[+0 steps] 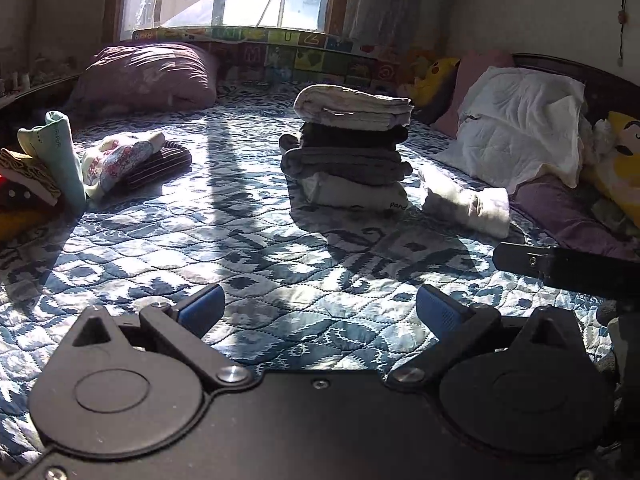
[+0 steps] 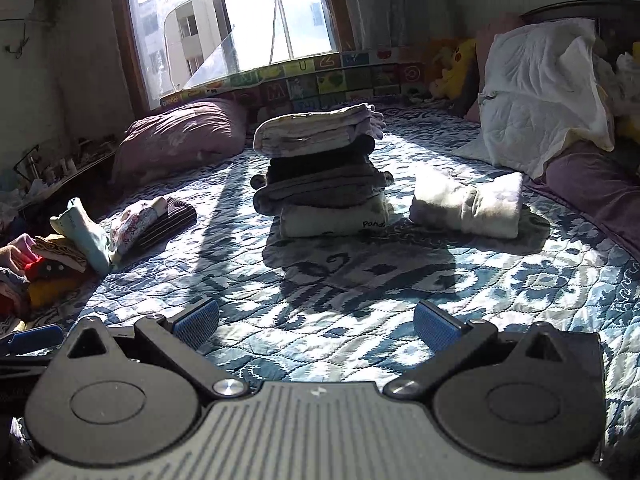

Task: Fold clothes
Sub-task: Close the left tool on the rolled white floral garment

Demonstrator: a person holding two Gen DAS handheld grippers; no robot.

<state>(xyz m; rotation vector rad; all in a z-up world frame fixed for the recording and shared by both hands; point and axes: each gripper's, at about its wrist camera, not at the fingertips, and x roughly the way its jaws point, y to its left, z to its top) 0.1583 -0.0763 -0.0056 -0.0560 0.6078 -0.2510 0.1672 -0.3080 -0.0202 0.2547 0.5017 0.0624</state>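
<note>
Bed: a quilt (image 1: 168, 248) with a blue and white pattern, lit by sun from the window (image 2: 236, 20), fills the ground in both wrist views.
Folded pile: a stack of folded clothes (image 2: 320, 176) stands upright in the middle of the bed, a pale piece on top, dark and grey ones under it, a light one at the bottom.
Loose piece: a pale rumpled garment (image 2: 468, 204) lies just right of the stack, near it but apart, its long axis running left to right across the view.
Other clothes: a mixed heap of clothes (image 1: 52, 168) leans at the left edge of the bed, well apart from the stack.
Left gripper (image 1: 320, 312): jaws spread wide, nothing between the blue pads, hovering over bare quilt.
Right gripper (image 2: 316, 324): jaws likewise spread and empty, beside the left one.
Direction: the stack lies straight ahead of both grippers; the rumpled piece lies ahead and to the right, nearer the right gripper.
Stage: this fits either a pause between garments or a finished pile; the pictures cannot settle which.
</note>
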